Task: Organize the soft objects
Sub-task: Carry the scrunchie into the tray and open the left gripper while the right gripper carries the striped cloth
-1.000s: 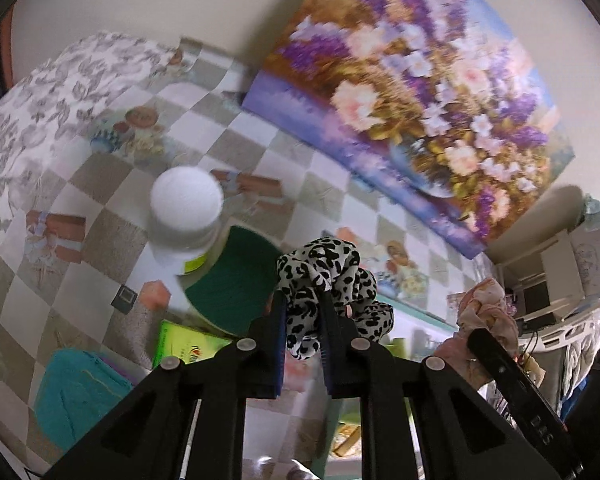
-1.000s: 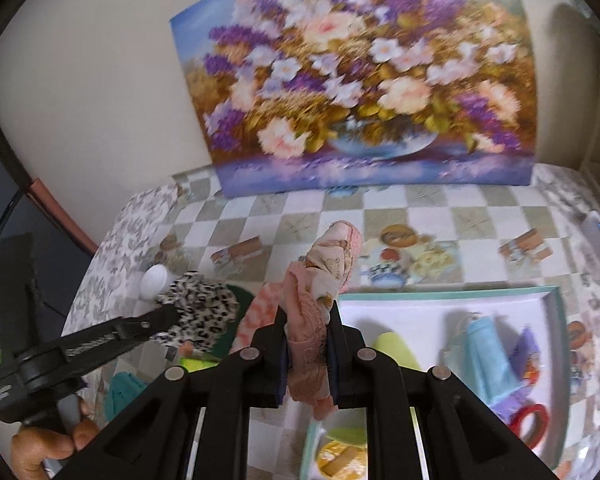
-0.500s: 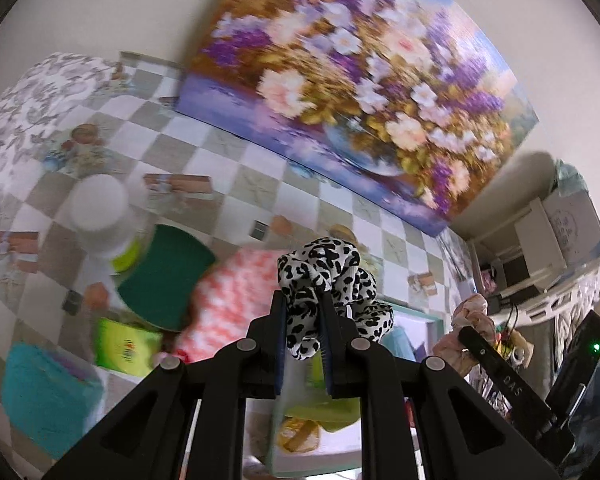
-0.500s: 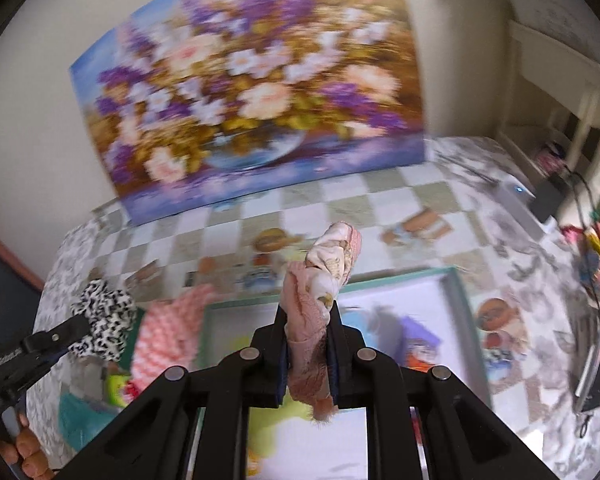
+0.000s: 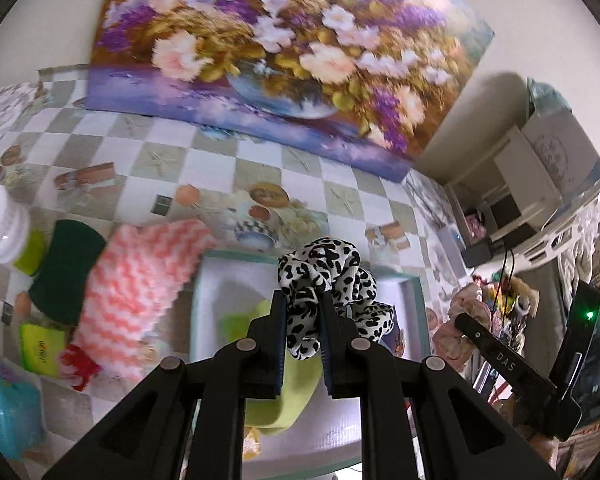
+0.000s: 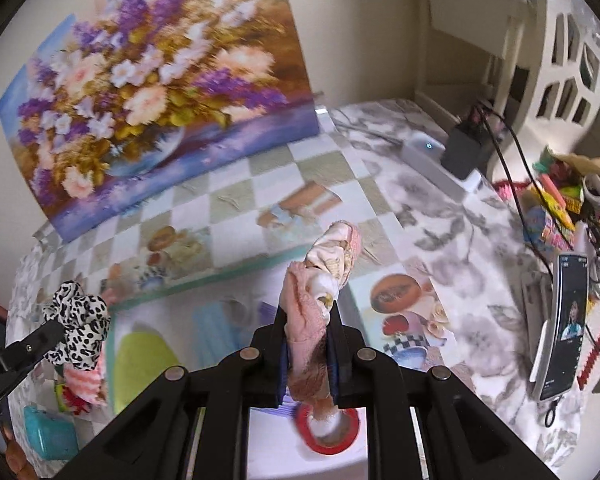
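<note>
My left gripper (image 5: 303, 312) is shut on a black-and-white leopard scrunchie (image 5: 324, 276), held in the air over the white tray with a teal rim (image 5: 198, 292). My right gripper (image 6: 309, 320) is shut on a pink floral scrunchie (image 6: 324, 276), above the tray's (image 6: 204, 280) right part. The right wrist view shows the leopard scrunchie (image 6: 78, 320) at the left, in the left gripper's fingers. In the left wrist view the pink scrunchie (image 5: 458, 312) hangs at the right in the other gripper. A pink-and-white zigzag cloth (image 5: 140, 280) lies left of the tray.
The tray holds a lime-green item (image 6: 140, 360), a light blue item (image 6: 212, 332) and a red tape roll (image 6: 328, 428). A dark green pad (image 5: 66, 268), a white-capped bottle (image 5: 2, 228) and a teal item (image 5: 4, 408) lie left. A flower painting (image 5: 280, 48) leans behind. A phone (image 6: 560, 328) and cables lie right.
Both grippers have swung to the right across the table, from over the bottle and green pad to over the tray, each still holding its scrunchie. Both views have rolled.
</note>
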### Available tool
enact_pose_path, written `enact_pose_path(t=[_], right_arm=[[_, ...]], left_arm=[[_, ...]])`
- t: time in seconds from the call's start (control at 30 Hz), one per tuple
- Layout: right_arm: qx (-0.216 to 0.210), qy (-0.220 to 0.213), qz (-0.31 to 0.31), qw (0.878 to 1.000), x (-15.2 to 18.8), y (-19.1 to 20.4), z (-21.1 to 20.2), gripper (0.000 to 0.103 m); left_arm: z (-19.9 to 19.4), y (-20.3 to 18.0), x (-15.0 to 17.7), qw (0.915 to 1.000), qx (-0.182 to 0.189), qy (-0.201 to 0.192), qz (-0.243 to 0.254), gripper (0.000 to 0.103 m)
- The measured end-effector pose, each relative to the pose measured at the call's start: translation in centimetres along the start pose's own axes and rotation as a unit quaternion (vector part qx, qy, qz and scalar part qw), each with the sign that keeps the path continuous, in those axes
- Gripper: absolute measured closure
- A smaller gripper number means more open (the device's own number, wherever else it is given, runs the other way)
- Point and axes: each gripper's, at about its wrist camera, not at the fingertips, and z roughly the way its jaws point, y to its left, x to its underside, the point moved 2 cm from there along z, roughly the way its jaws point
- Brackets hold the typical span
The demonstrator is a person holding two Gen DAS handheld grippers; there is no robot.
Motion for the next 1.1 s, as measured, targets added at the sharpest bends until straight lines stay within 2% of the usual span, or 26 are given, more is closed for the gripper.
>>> enact_pose_path(t=[0.37,0.67,0.77,0.83,0.9,0.97,1.1], right_arm=[[0.011,0.054,0.003,0.998,1.8,-0.8,4.8,0.087],[0.011,0.075,0.007,0.997,2.4,-0.9,6.2,0.087],[0.013,0.076,0.006,0.997,2.2,-0.9,6.1,0.087],[0.016,0.077,0.008,0.997,2.1,-0.9,6.0,0.084],[0.016,0.078,0.009,0.997,2.0,-0.9,5.8,0.084],[0.017,0.079,0.009,0.997,1.8,-0.8,5.3,0.084],[0.020,0.066,0.007,0.998,1.0,-0.6,3.8,0.076]], left_arm=[[4.6,0.4,0.9,0.9992,-0.031,0.017,0.019,0.088],[8.0,0.4,2.1,0.9966,-0.052,0.056,0.031,0.087],[8.0,-0.1,2.2,0.9959,-0.057,0.057,0.041,0.086],[7.8,-0.6,2.1,0.9952,-0.059,0.059,0.050,0.080],[7.3,-1.0,1.8,0.9953,-0.057,0.058,0.052,0.064],[6.6,-1.4,1.6,0.9953,-0.056,0.056,0.056,0.055],[5.4,-1.7,1.1,0.9944,-0.068,0.056,0.059,0.050]])
